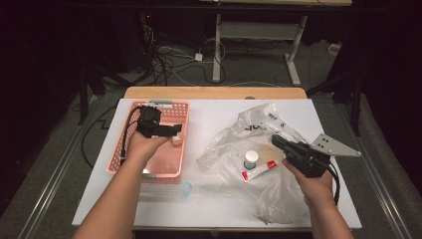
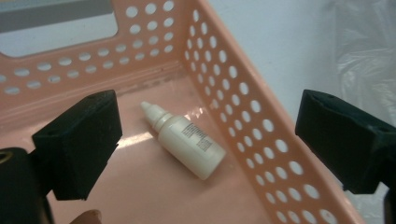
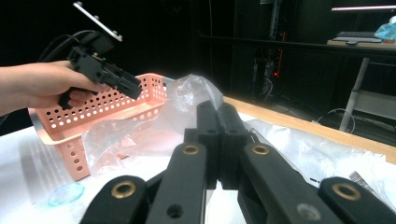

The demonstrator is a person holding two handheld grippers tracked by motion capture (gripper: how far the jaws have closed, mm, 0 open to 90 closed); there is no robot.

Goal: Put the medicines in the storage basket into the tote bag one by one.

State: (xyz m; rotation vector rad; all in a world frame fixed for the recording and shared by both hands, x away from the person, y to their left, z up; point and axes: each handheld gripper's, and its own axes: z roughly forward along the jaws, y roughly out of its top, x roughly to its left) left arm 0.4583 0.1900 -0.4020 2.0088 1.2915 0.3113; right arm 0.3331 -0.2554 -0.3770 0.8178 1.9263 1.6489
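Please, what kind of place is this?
Probably a lab or workshop set up for recording: a white table, loose cables on the grey floor, and desk legs against a dark background.

High view looks down on the table; both gripper views sit close (sharing the pink basket).

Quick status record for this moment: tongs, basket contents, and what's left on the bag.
left tongs: open, over the basket, nothing gripped
right tongs: shut, empty, above the bag
pink basket: left side of the table, holds the dropper bottle
white dropper bottle: lying on its side on the basket floor, near the perforated wall
clear plastic bag: crumpled, right of the basket
on the bag: small white jar; red and white tube
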